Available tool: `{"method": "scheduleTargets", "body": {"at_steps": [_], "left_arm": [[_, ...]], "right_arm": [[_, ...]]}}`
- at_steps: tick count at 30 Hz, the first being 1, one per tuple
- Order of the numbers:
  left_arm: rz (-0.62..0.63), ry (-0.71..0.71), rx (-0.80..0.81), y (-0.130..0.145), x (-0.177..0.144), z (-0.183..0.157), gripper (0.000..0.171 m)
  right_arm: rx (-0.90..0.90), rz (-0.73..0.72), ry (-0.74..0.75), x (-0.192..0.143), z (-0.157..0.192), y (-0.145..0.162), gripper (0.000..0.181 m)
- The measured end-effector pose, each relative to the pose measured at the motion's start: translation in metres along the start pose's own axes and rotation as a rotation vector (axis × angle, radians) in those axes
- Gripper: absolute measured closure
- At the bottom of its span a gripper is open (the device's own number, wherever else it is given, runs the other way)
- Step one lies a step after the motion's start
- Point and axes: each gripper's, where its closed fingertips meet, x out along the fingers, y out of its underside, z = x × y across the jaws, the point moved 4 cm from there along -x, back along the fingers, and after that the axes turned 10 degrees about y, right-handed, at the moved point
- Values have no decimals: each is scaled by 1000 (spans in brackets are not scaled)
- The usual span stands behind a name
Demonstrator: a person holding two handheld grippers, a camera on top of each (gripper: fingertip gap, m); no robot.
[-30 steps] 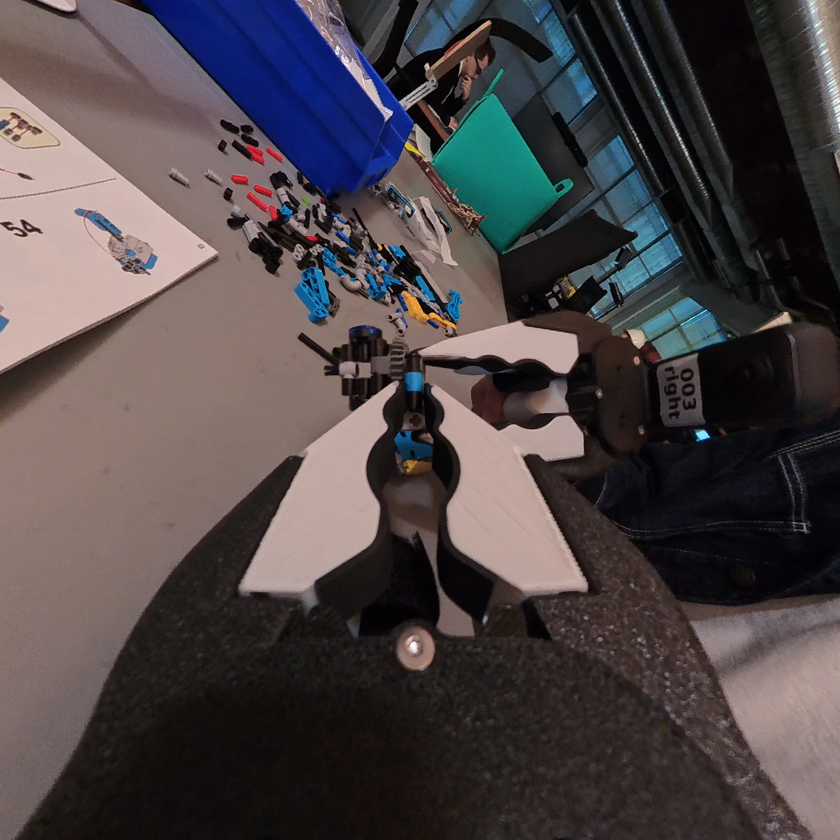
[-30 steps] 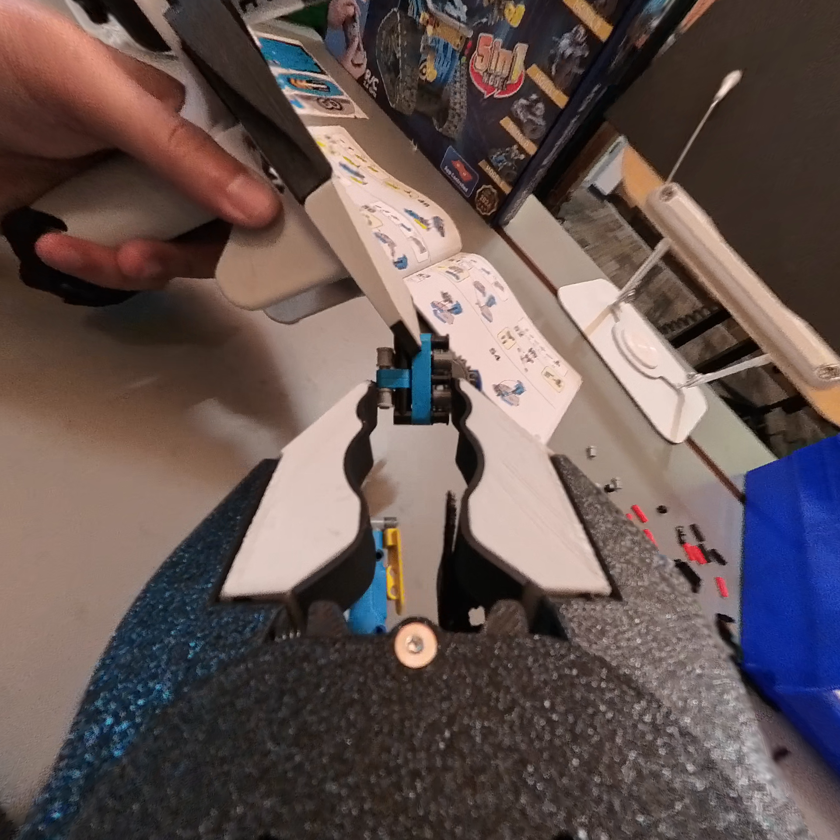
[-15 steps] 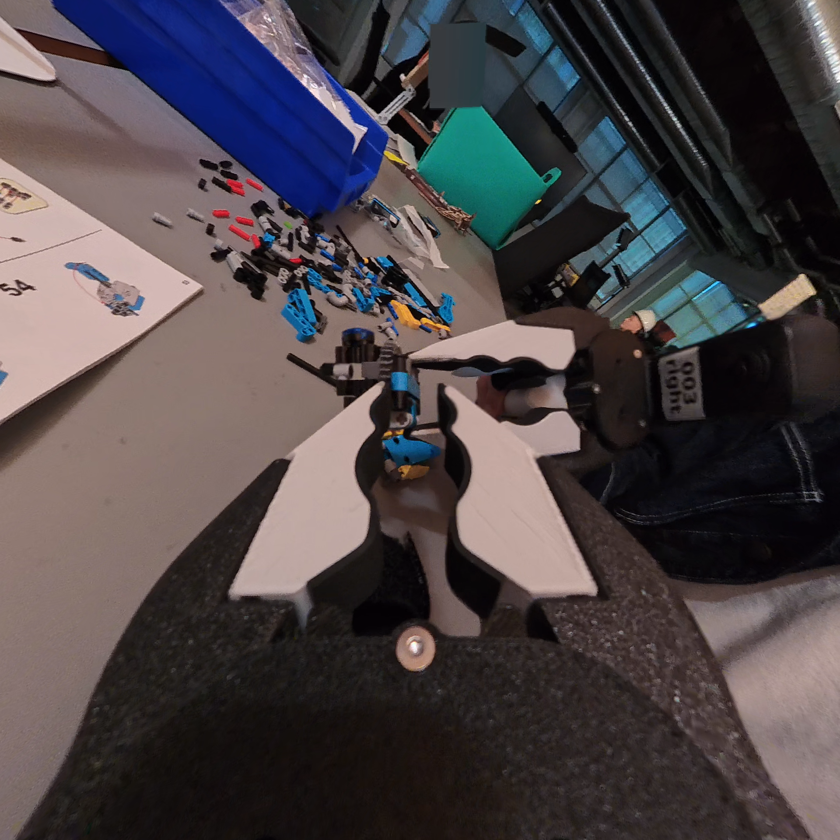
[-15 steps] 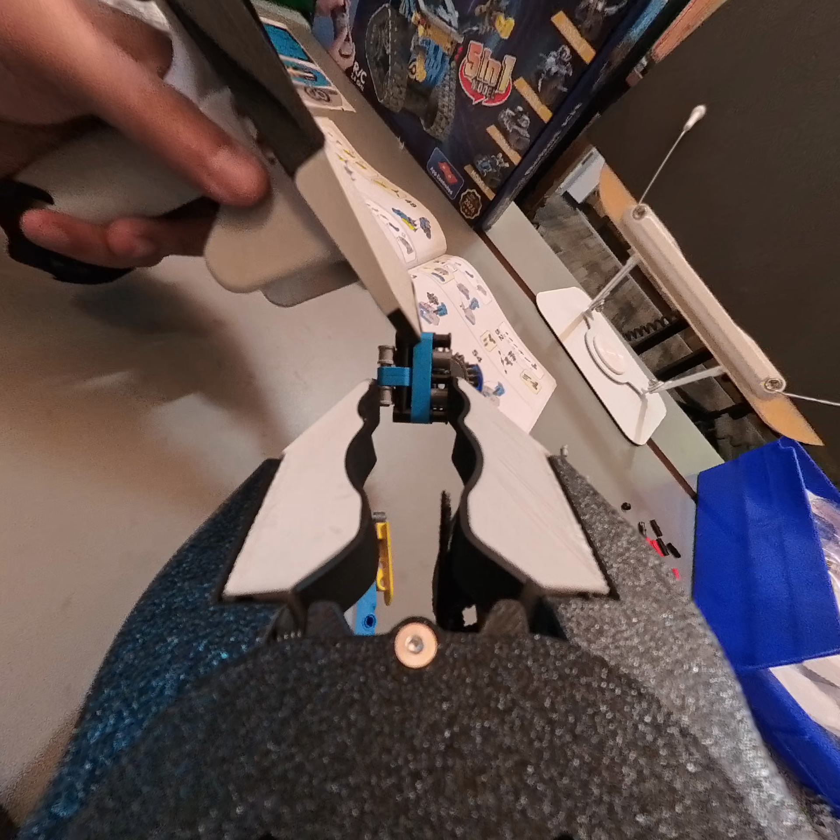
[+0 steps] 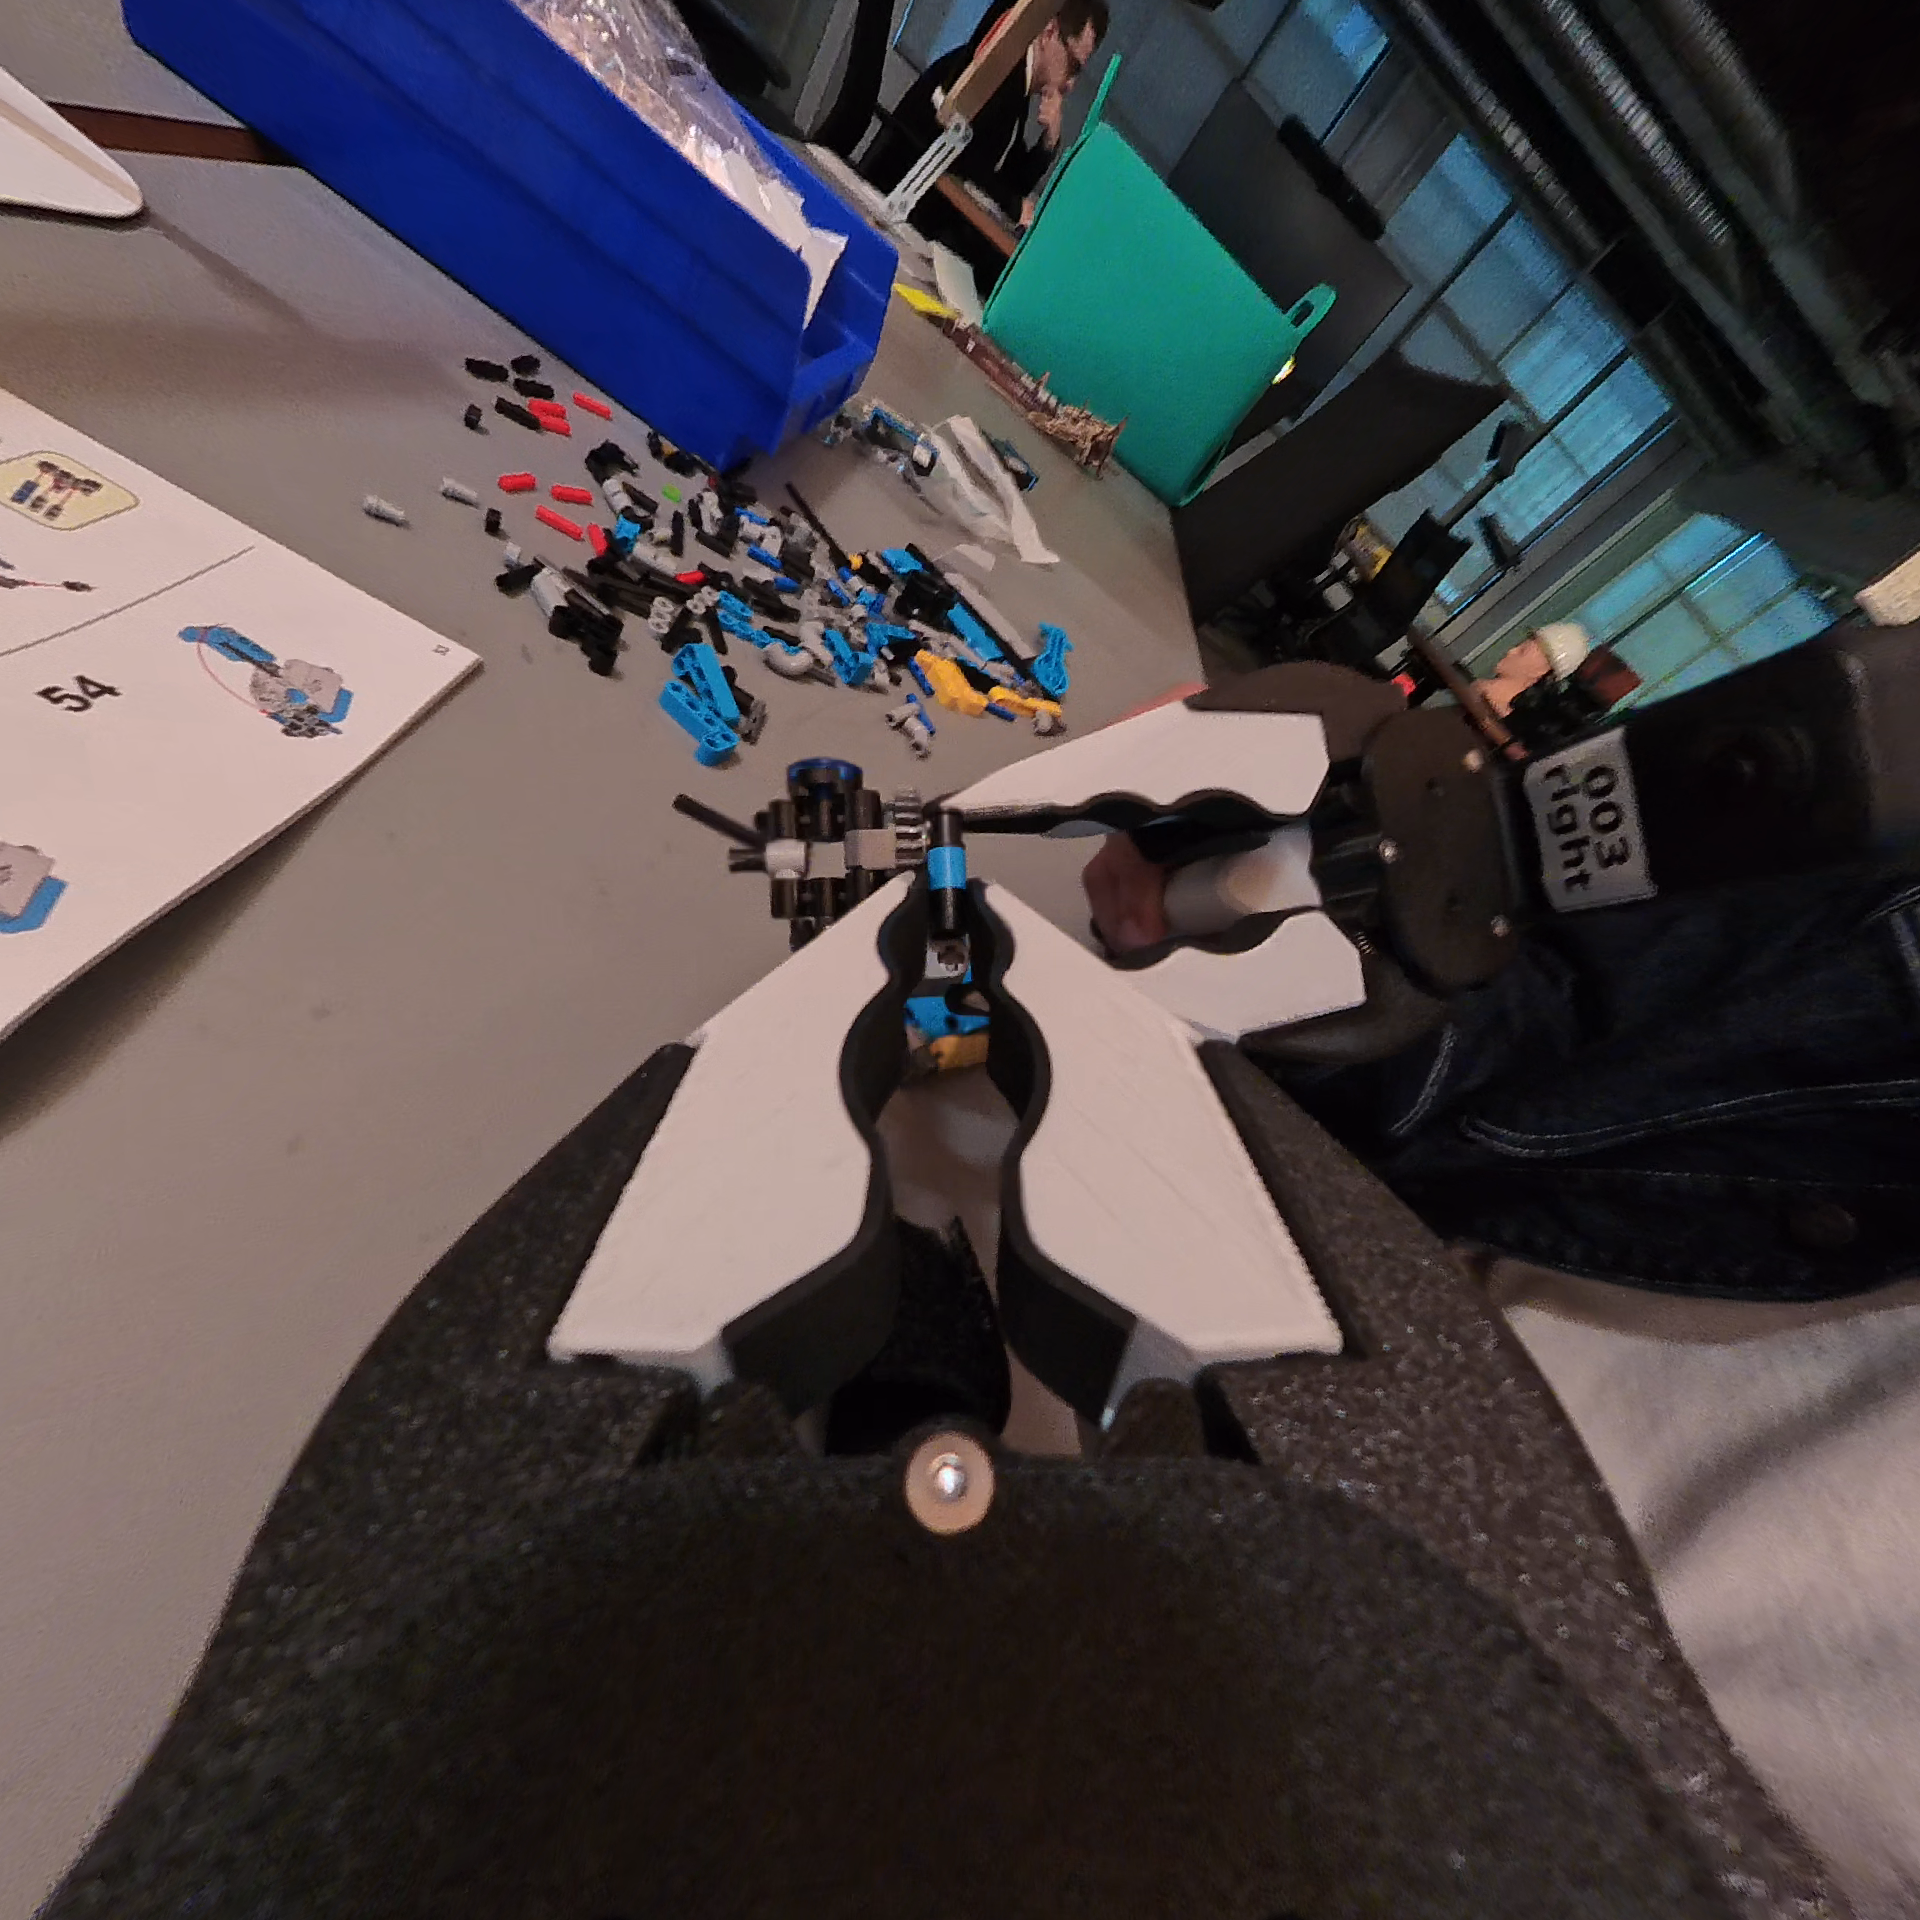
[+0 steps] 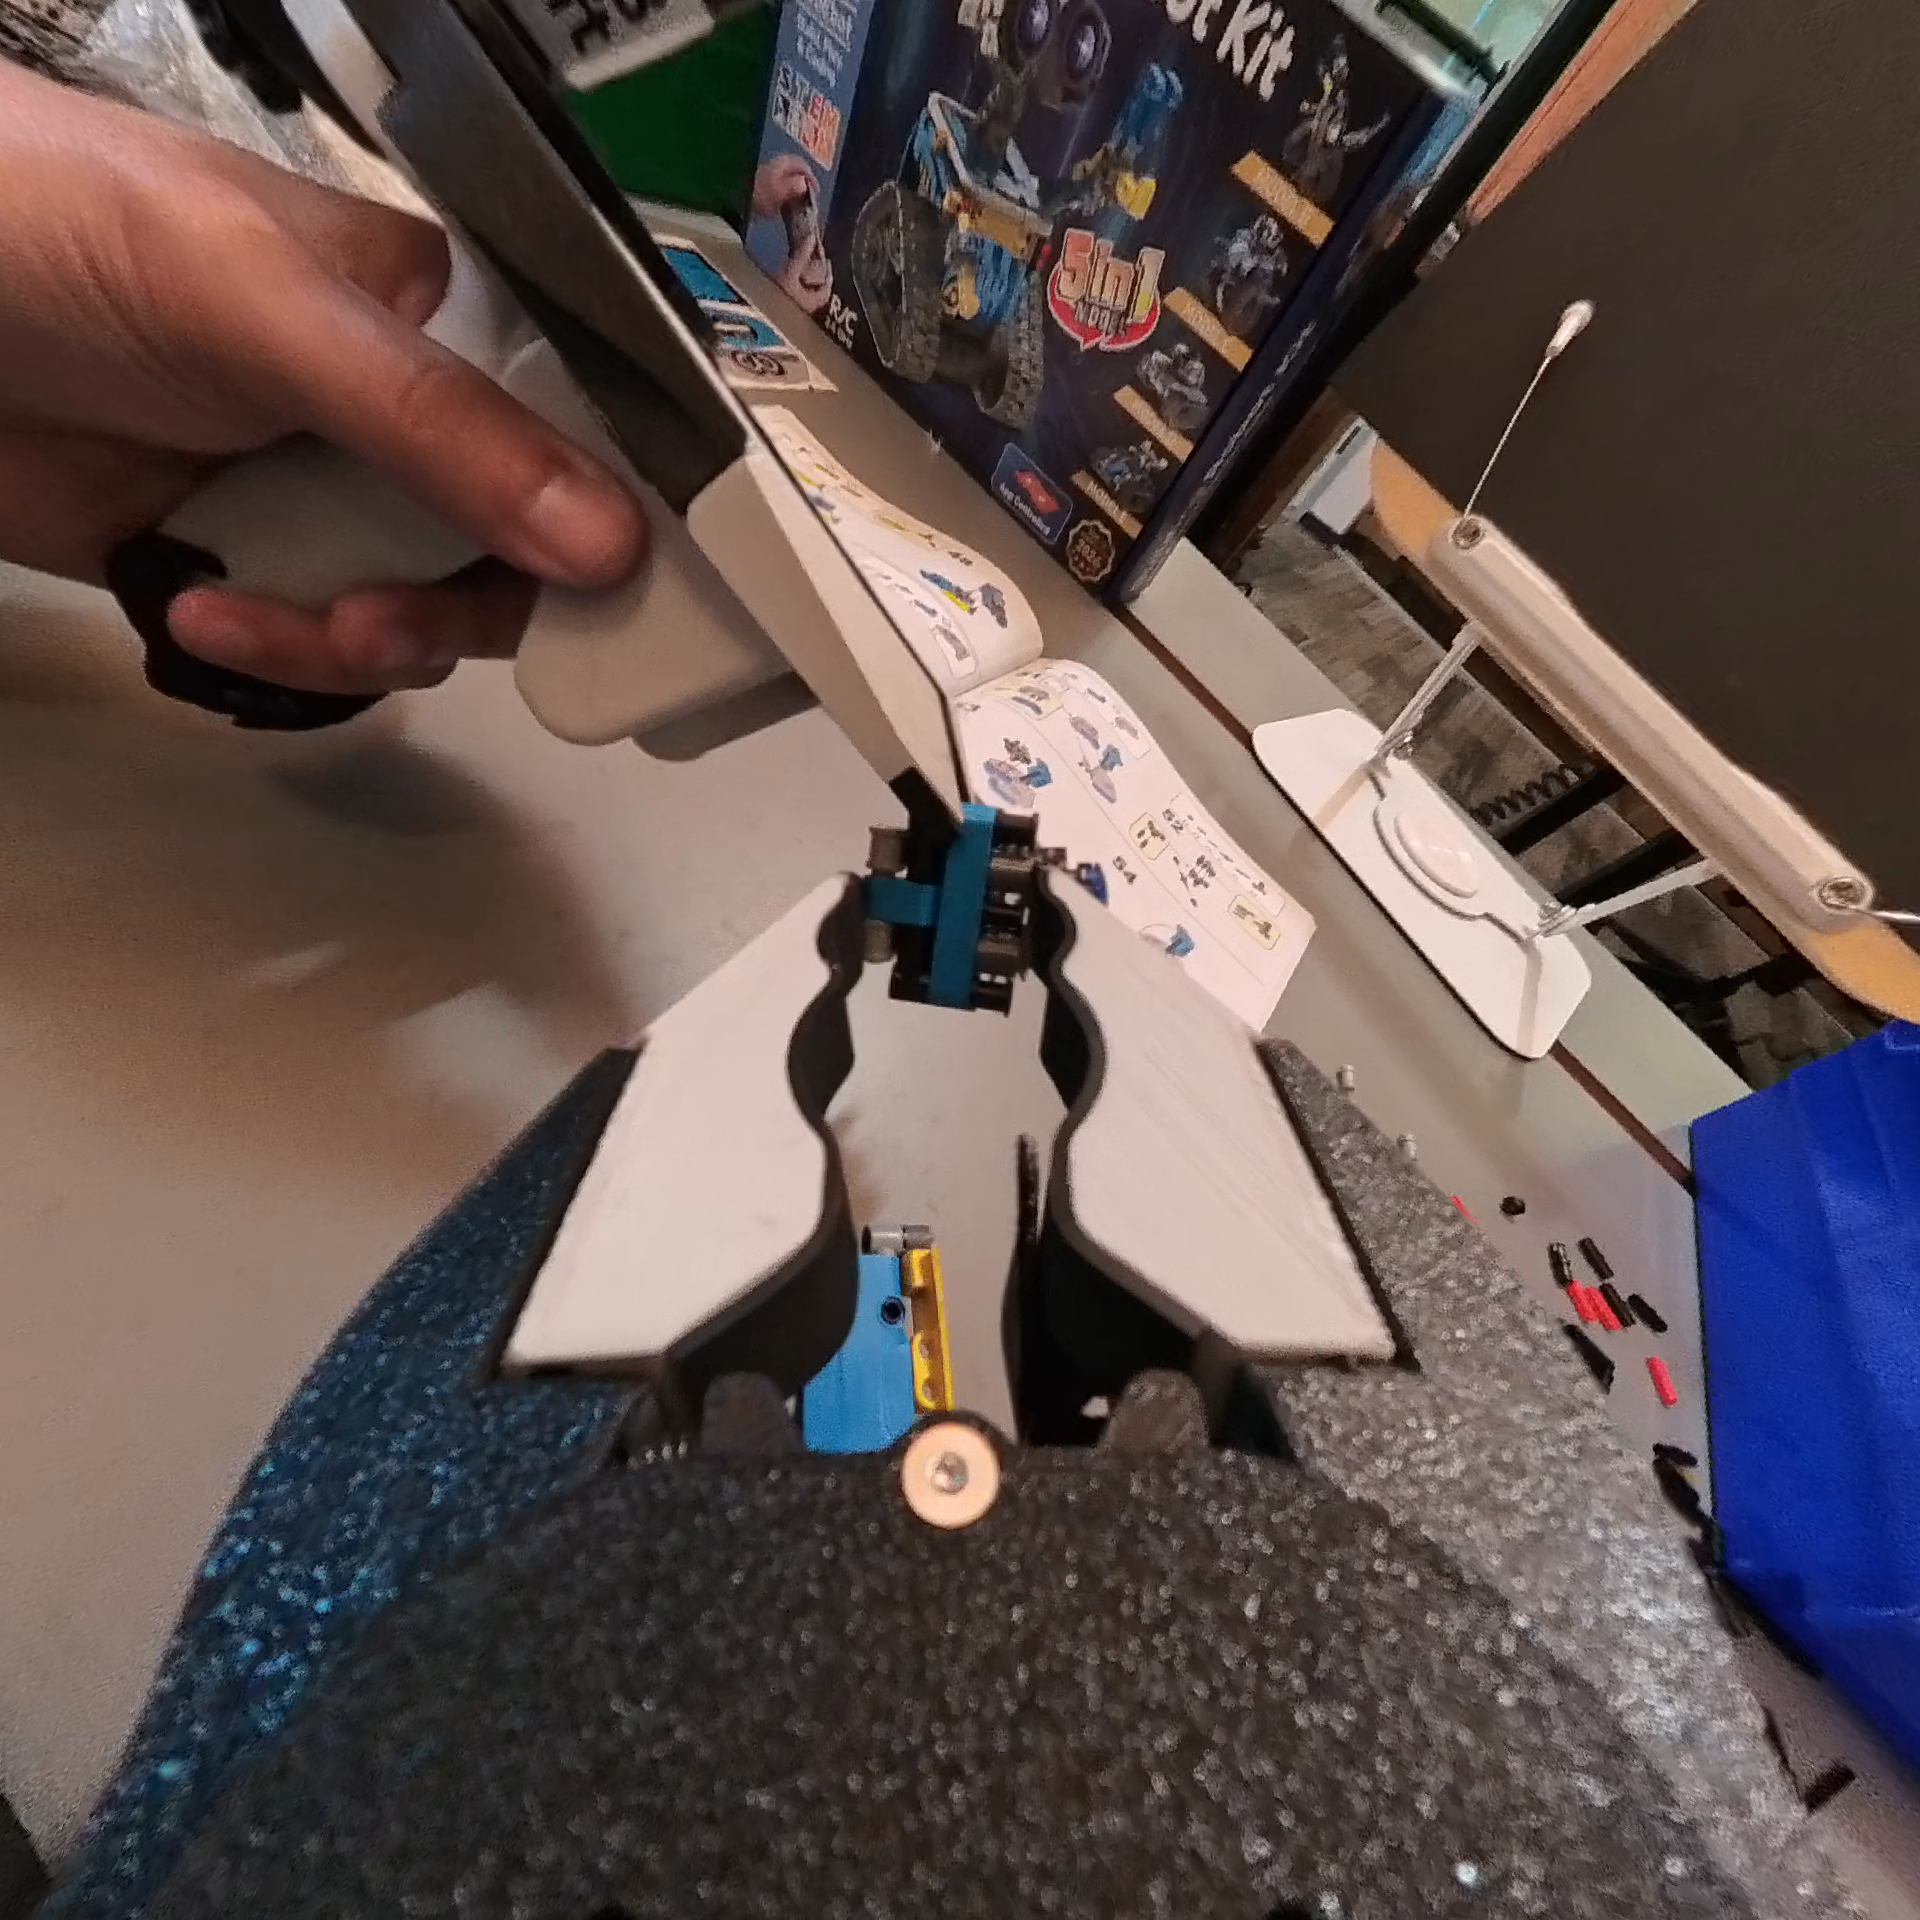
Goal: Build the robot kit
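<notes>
The small brick assembly (image 5: 831, 847) (black, grey and blue) sits between both claws above the tabletop (image 5: 312, 1091): the left claw (image 5: 943, 902) is closed on its blue-banded end, the right claw (image 6: 951, 914) clamps its blue beam; loose bricks (image 5: 790, 623) lie beyond the left claw

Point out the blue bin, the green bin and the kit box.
blue bin (image 5: 582, 208), left wrist view, its long side wall.
green bin (image 5: 1122, 332), left wrist view, its flat side.
kit box (image 6: 1091, 260), right wrist view, its printed front.
</notes>
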Motion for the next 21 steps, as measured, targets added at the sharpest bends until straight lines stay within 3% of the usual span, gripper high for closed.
{"method": "scheduleTargets", "body": {"at_steps": [3, 4, 5, 7, 8, 9, 10, 12, 14, 16, 21], "left_arm": [[18, -16, 20, 1, 0, 0, 166], [27, -31, 44, 0, -1, 1, 166], [52, -43, 71, 1, -1, 1, 166], [114, -91, 133, 5, -1, 4, 165], [154, -126, 164, 7, -1, 6, 165], [210, -171, 207, 11, -2, 9, 165], [276, -218, 256, 16, -4, 13, 165], [395, -298, 367, 23, -11, 17, 165], [509, -303, 433, 34, -14, 14, 165], [523, -311, 470, 38, -12, 14, 165], [542, -286, 477, 46, -7, 18, 164]], "right_arm": [[34, 25, -42, -1, -2, 0, 155], [40, 20, -20, -2, -7, 2, 181], [81, 26, -62, -1, -7, 4, 180], [237, 42, -141, 2, -10, 6, 171], [283, 36, -166, 0, -14, 5, 142], [305, 33, -193, -4, -19, 5, 140], [311, 43, -248, -8, -23, 9, 150], [314, 150, -278, -13, -38, 29, 136], [313, 291, -424, -28, -34, 56, 130], [305, 420, -490, -40, -20, 79, 122], [78, 411, -300, -41, -2, 91, 118]]}}
